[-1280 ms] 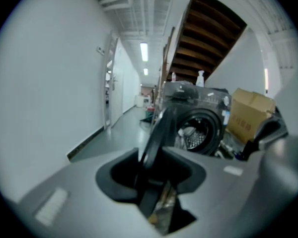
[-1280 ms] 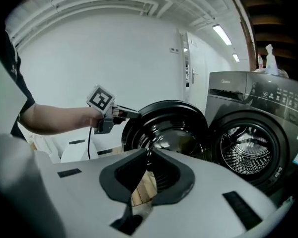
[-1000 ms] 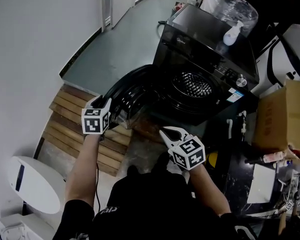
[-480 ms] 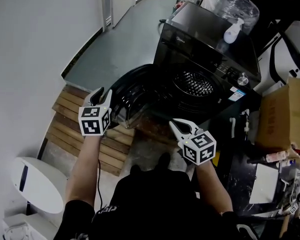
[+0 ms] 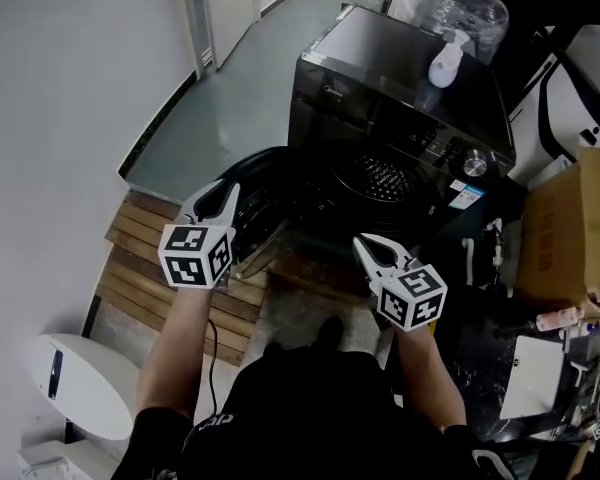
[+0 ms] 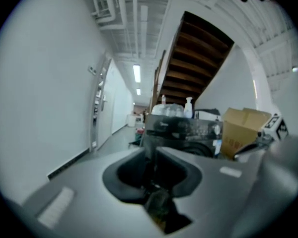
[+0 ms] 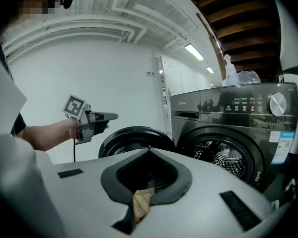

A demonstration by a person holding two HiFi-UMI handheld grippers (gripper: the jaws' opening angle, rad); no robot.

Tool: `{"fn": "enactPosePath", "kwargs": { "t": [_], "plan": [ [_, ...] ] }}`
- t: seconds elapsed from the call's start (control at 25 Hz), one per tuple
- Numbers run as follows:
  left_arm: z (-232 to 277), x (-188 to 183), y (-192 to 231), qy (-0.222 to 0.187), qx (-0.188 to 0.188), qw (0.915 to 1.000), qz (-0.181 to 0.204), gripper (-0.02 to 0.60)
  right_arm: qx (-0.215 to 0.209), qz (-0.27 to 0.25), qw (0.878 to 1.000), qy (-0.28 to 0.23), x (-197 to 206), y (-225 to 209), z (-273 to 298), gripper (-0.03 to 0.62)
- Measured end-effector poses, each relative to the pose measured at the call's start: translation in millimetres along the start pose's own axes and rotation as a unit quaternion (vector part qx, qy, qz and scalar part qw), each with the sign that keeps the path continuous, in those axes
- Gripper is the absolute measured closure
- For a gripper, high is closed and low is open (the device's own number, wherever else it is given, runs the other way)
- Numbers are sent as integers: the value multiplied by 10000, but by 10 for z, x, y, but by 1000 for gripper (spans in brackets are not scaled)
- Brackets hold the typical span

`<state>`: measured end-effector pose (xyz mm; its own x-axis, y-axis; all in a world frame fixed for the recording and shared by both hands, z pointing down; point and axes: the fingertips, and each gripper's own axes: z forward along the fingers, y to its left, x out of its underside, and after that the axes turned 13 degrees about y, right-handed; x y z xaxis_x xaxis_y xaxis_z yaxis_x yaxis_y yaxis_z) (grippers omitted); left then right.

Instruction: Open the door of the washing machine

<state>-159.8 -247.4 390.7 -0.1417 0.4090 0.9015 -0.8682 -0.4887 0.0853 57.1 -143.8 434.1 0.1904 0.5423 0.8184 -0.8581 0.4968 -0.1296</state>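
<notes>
Nearest, the right gripper [image 5: 368, 246] has its jaws pressed together on nothing, hanging before the machine's open mouth. The left gripper [image 5: 218, 198], whose jaws have just been closing and now stand partly apart with nothing between them, hangs over the slatted wooden platform [image 5: 140, 258], just beside the round black door [image 5: 258, 180] but clear of it. That door stands swung wide to the left of the dark grey front-loading washing machine [image 5: 380, 78], baring the perforated metal drum [image 5: 385, 173]. A brown cardboard box [image 5: 570, 233] crowds the machine's right side. On top of the machine stand a white spray bottle [image 5: 445, 63] and a clear plastic water jug [image 5: 450, 3].
</notes>
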Motion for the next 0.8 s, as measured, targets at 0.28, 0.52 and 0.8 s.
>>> {"fn": "enactPosePath", "kwargs": {
  "t": [0.28, 0.52, 0.8],
  "plan": [
    [342, -217, -457, -8, 203, 9998, -8, 514, 110, 107, 9997, -194, -105, -556, -97, 600],
    [687, -283, -862, 100, 249, 9996, 105, 525, 131, 186, 9993, -308, -120, -970, -165, 600],
    [1035, -369, -1350, 128, 327, 9991, 235, 540, 202, 345, 9984, -393, -8, -1422, -347, 600]
  ]
}}
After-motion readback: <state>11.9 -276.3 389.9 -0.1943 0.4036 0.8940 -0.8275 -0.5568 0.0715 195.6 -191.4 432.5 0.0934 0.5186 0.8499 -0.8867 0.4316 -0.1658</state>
